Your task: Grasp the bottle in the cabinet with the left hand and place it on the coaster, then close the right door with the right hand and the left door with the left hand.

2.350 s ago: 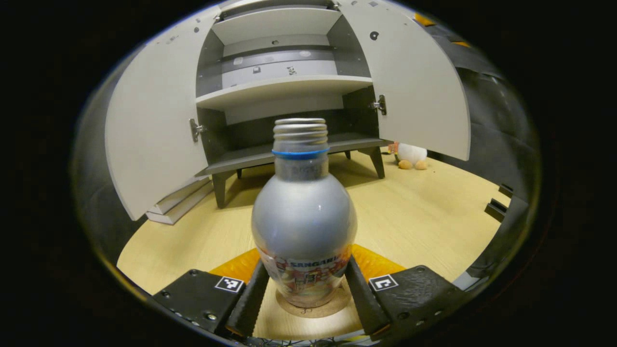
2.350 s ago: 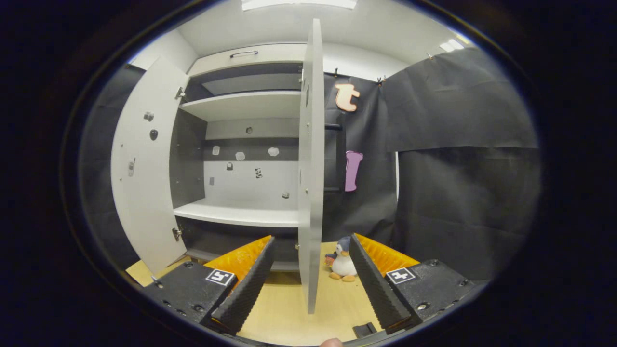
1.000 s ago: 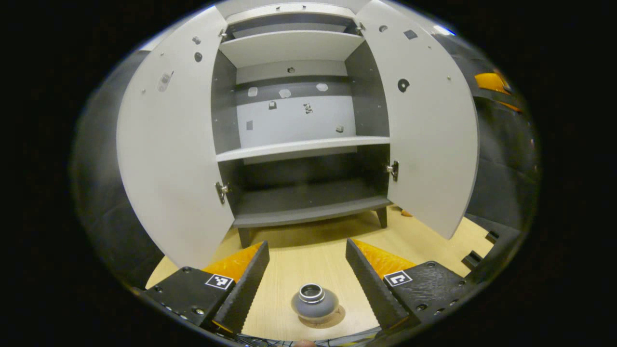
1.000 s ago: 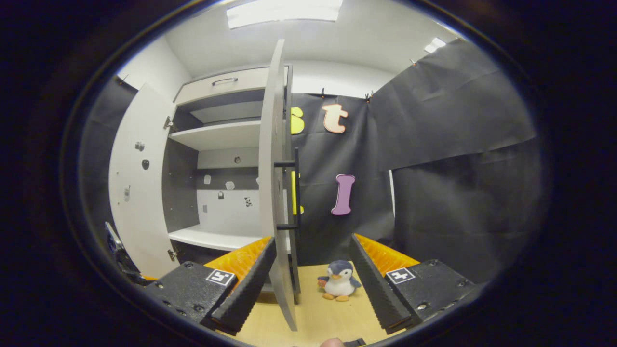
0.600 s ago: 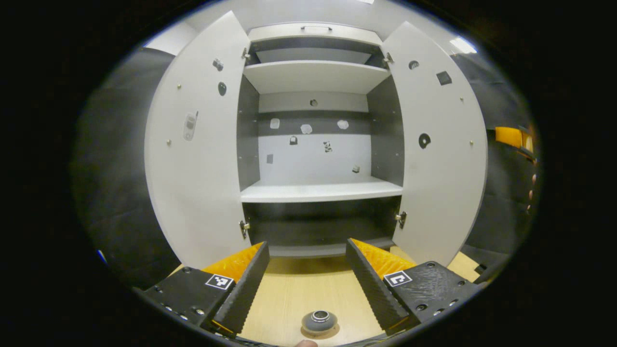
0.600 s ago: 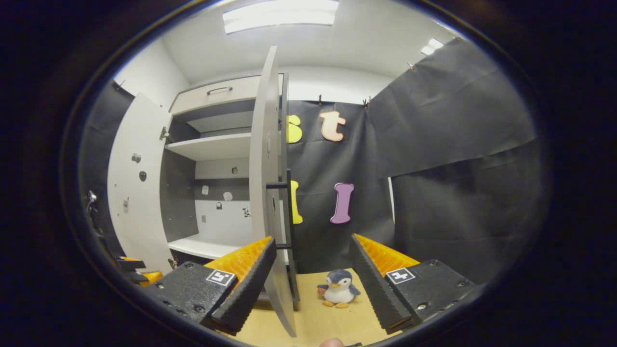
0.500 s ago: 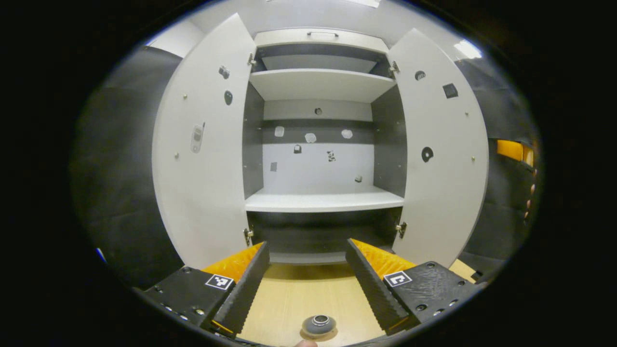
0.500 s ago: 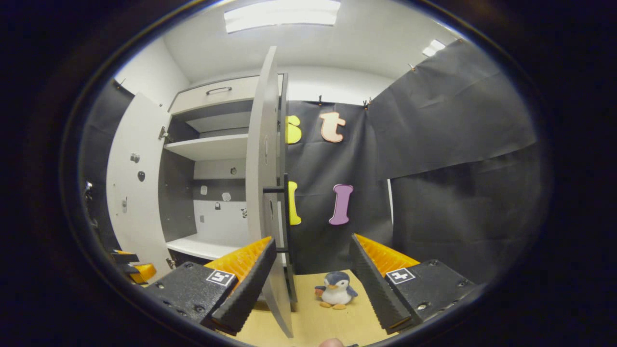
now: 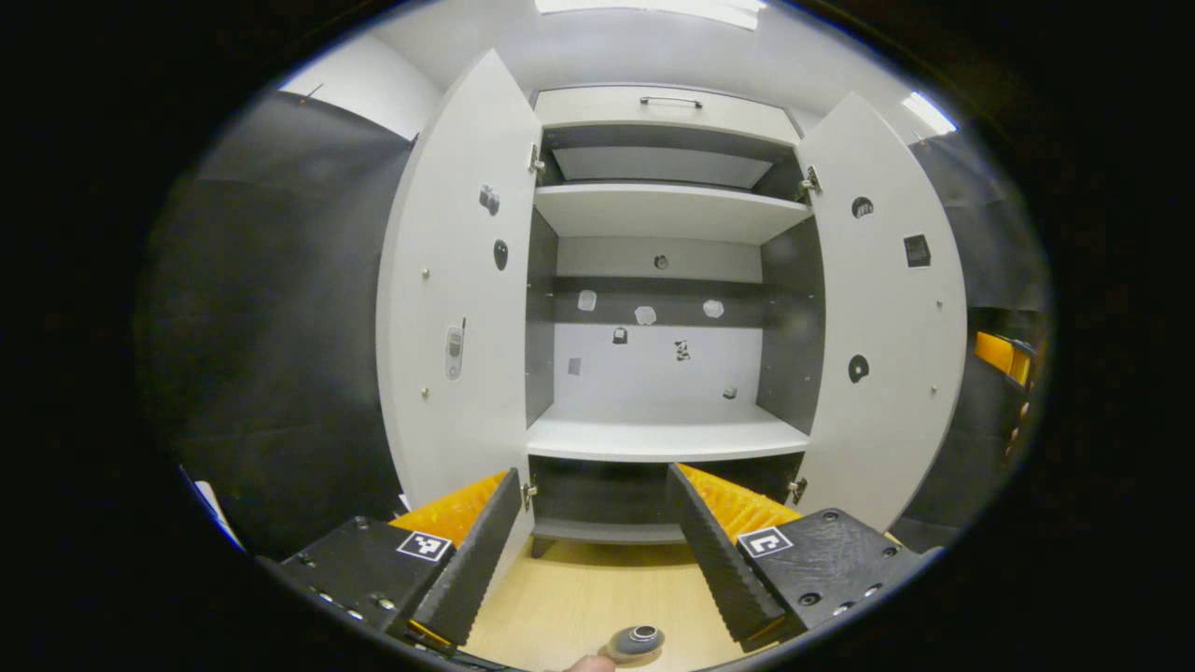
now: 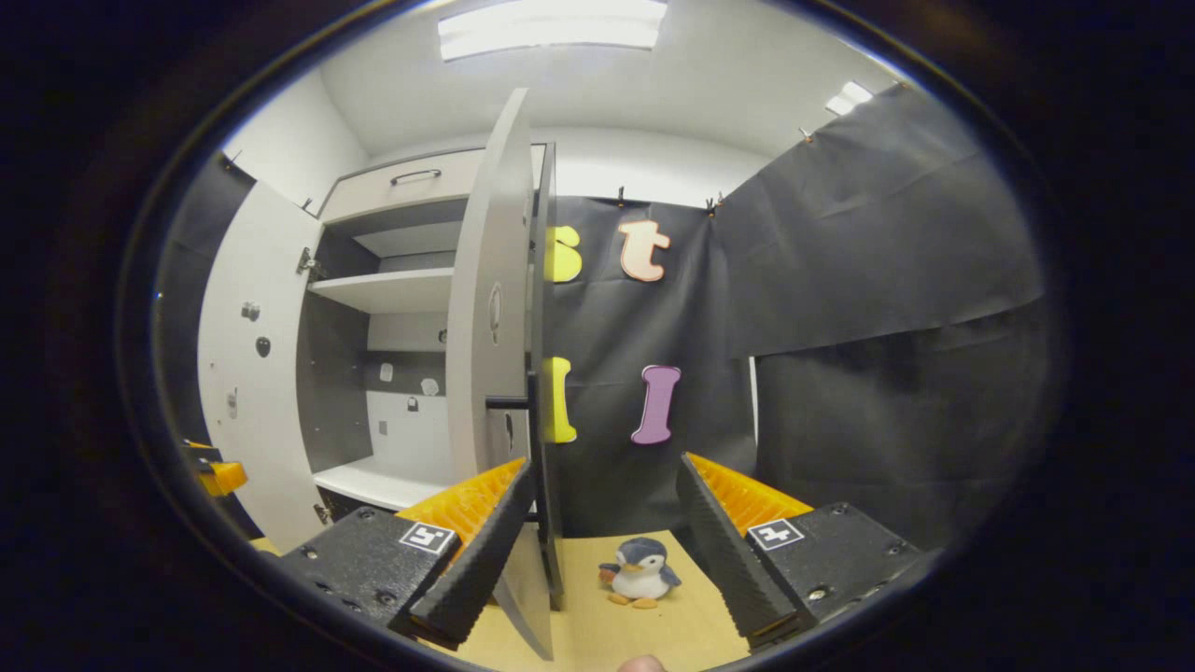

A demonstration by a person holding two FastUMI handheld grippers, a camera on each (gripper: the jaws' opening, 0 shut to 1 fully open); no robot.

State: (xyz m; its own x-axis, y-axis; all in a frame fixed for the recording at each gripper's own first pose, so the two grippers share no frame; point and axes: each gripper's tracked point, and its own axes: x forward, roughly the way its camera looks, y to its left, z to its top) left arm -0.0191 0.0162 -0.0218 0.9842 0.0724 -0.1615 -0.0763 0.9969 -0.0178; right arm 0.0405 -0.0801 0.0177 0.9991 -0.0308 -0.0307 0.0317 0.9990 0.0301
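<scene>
The silver bottle (image 9: 637, 641) stands uncapped on the wooden table at the bottom edge of the left gripper view, seen from above; its coaster is almost hidden beneath it. My left gripper (image 9: 590, 551) is raised well above it, open and holding nothing, facing the cabinet (image 9: 665, 439). Both doors are open: the left door (image 9: 455, 317) and the right door (image 9: 887, 327). In the right gripper view the right door (image 10: 490, 355) is nearly edge-on, its black handle (image 10: 534, 439) on the outer face. My right gripper (image 10: 602, 551) is open just beside that door's free edge.
A penguin toy (image 10: 639, 571) sits on the table by the cabinet's right side. The cabinet shelves (image 9: 665, 213) hold nothing. My left gripper (image 10: 210, 471) shows at the far left of the right gripper view. Black cloth closes the booth on both sides.
My left gripper let go of the bottle on the coaster, then rose and tilted up toward the cabinet. My right gripper shifted right, round the right door's edge to its outer, handle side.
</scene>
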